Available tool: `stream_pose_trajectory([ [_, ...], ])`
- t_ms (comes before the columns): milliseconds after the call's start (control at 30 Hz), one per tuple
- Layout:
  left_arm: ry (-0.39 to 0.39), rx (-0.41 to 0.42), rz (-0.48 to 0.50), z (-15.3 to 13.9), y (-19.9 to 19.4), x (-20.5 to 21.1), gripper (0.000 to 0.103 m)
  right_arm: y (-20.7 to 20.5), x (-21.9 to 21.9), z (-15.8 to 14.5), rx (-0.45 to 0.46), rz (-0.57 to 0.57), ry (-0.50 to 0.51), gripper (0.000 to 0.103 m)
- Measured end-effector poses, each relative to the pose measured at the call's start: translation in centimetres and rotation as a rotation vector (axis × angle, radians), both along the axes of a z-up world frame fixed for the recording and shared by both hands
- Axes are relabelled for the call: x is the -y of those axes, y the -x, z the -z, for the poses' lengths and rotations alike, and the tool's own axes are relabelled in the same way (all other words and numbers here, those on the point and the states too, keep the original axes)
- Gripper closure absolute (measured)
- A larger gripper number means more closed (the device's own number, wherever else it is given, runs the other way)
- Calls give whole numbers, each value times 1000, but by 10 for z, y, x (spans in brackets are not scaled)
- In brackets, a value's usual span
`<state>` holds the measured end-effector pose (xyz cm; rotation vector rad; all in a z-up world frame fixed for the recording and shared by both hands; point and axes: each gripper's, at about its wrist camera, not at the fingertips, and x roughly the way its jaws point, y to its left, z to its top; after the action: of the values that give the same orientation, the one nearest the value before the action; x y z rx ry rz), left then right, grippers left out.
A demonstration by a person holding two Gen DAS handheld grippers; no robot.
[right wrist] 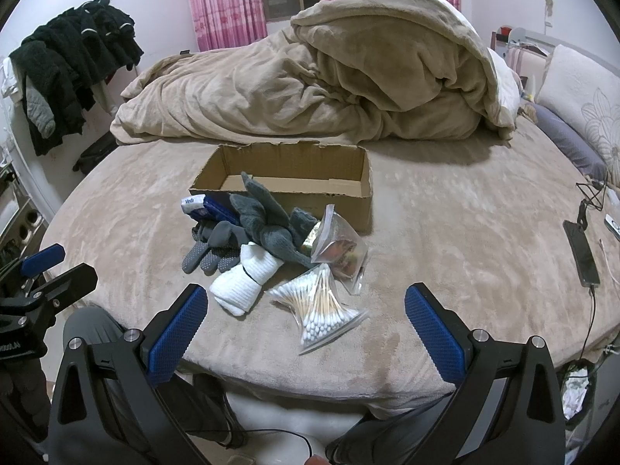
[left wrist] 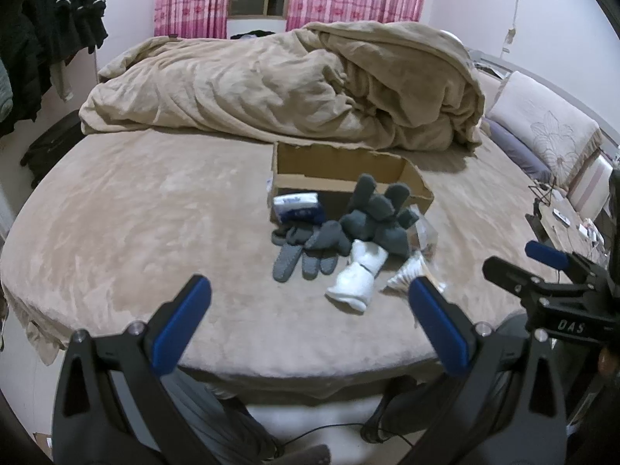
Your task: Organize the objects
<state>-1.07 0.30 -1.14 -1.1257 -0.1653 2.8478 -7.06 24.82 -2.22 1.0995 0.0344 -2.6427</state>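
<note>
We cannot read the blue pack [right wrist: 207, 206], half hidden under the gray socks [right wrist: 267, 221]. The pile lies on the bed [right wrist: 445, 232] in front of the cardboard box [right wrist: 294, 178]. Both our left gripper [left wrist: 310, 325] and right gripper [right wrist: 306, 325] have jaws spread wide. Pink curtains [right wrist: 224, 4] hang behind.

I hold my left black two-finger gripper with blue ribbed pads [left wrist: 308, 321] level and low, its jaws spread wide with nothing between them. My right black gripper with the same blue pads [right wrist: 306, 319] sits beside it, equally wide apart and gripping nothing.
</note>
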Motion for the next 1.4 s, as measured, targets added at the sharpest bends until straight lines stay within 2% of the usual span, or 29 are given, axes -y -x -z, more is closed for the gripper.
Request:
stream_pose_trajectory([
  [900, -12, 15, 18, 2, 8, -3, 1, 5, 1, 5, 10, -1, 4, 0],
  [1100, -12, 35, 37, 13, 20, -8, 1, 16, -3, 13, 35, 8, 10, 0],
  [1267, 8, 85, 48, 36, 39, -19, 2, 27, -6, 30, 53, 32, -31, 0],
  [1400, 18, 120, 73, 54, 55, -30, 2, 38, -10, 48, 95, 27, -27, 0],
])
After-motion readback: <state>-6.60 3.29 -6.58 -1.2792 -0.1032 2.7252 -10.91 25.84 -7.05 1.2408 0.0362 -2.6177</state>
